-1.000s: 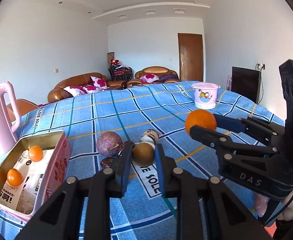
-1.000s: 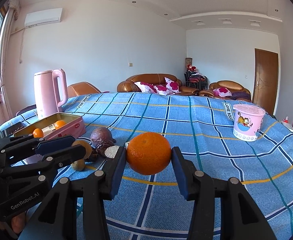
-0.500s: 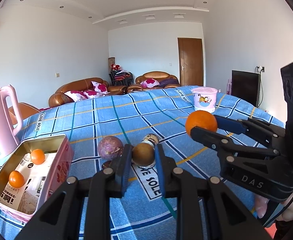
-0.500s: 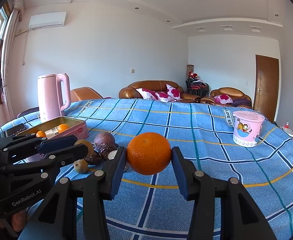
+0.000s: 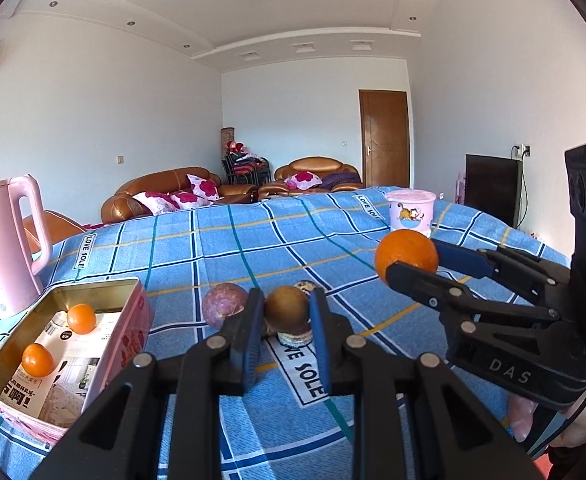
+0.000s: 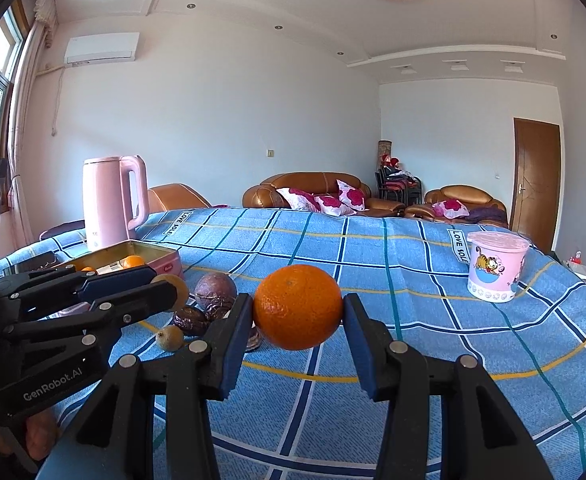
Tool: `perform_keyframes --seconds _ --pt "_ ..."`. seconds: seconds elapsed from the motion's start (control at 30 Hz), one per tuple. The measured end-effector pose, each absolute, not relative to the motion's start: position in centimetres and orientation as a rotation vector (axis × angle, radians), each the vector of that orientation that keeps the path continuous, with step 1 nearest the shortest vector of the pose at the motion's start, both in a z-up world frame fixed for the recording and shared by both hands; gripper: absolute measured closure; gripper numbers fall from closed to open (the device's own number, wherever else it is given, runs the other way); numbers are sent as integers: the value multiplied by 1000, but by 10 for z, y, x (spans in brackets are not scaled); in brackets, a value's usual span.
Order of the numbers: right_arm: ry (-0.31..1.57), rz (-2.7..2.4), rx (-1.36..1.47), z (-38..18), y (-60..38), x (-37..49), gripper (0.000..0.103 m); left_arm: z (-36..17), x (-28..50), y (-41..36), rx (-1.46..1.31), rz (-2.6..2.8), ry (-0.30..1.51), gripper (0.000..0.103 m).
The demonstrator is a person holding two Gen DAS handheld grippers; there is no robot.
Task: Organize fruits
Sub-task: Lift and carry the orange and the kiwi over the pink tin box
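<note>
My left gripper (image 5: 283, 314) is shut on a round brown fruit (image 5: 286, 309), held just above the blue checked tablecloth (image 5: 221, 248). Just to its right, my right gripper (image 6: 297, 312) is shut on a large orange (image 6: 297, 306), also off the cloth. Below them lies a small pile: a purple passion fruit (image 5: 224, 310), dark wrinkled fruits (image 6: 191, 320) and a small yellowish fruit (image 6: 169, 337). A pink tin box (image 5: 127, 332) at the left holds two small oranges (image 5: 81, 319). In the left wrist view the right gripper (image 5: 413, 258) shows with the orange (image 5: 407, 256).
A pink kettle (image 5: 5, 240) stands behind the tin at the left edge. A pink lidded cup (image 6: 495, 266) stands at the far right of the table. A hand (image 5: 565, 428) shows under the right gripper. Sofas and a door lie beyond.
Both grippers have tipped upward a little, so the table sits lower in both views. Each still holds its fruit.
</note>
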State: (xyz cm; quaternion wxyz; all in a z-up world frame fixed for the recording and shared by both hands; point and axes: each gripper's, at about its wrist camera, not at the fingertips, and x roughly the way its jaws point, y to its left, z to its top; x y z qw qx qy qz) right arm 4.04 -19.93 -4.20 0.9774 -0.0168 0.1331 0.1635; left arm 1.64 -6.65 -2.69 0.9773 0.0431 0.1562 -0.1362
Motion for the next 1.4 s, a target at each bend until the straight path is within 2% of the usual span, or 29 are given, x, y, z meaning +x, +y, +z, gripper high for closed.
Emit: perform_keyframes --seconds 0.9,1.4 --pt "263 383 -3 -38 -197 37 55 -18 12 -49 19 -247 292 78" --pt "283 463 -10 -12 -164 45 55 -9 15 -10 -41 -177 307 78"
